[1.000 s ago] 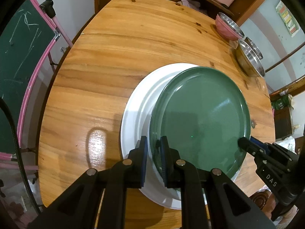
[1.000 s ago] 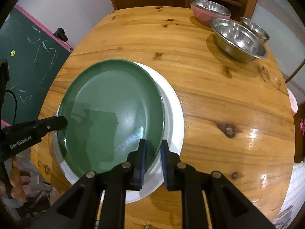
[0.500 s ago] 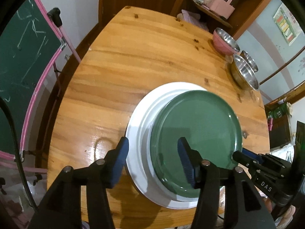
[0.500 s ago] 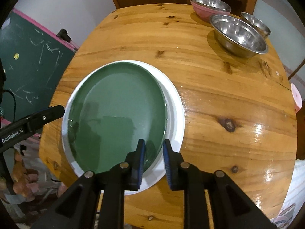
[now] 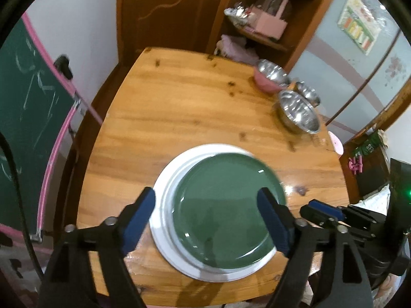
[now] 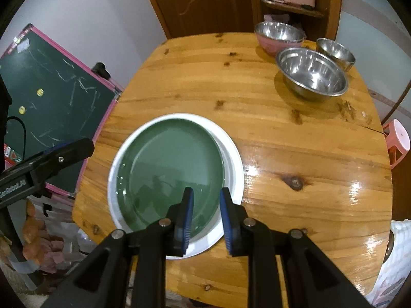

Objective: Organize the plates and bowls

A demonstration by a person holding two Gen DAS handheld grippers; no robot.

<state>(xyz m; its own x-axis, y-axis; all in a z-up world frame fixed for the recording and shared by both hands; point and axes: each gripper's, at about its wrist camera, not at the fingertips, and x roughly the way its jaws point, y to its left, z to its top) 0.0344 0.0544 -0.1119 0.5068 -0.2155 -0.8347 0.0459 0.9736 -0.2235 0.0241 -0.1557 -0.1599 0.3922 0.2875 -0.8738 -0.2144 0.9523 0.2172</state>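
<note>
Green plate [image 5: 226, 208] lay flat inside the white plate [image 5: 164, 200], stacked near the front edge of the wooden bench [image 5: 179, 107]. Above them, the left gripper [image 5: 209, 213] had its blue fingers [image 5: 138, 215] wide apart and opening, gripping nothing. The right gripper [image 6: 205, 220] hovered over the plates' near rim, its fingers [image 6: 186, 218] slightly apart and empty. Three steel bowls, one large [image 6: 312, 73], stood well apart at the far right corner.

plate [image 6: 169, 164] on plate [image 6: 232, 159], bowls [image 6: 312, 74] behind
</note>
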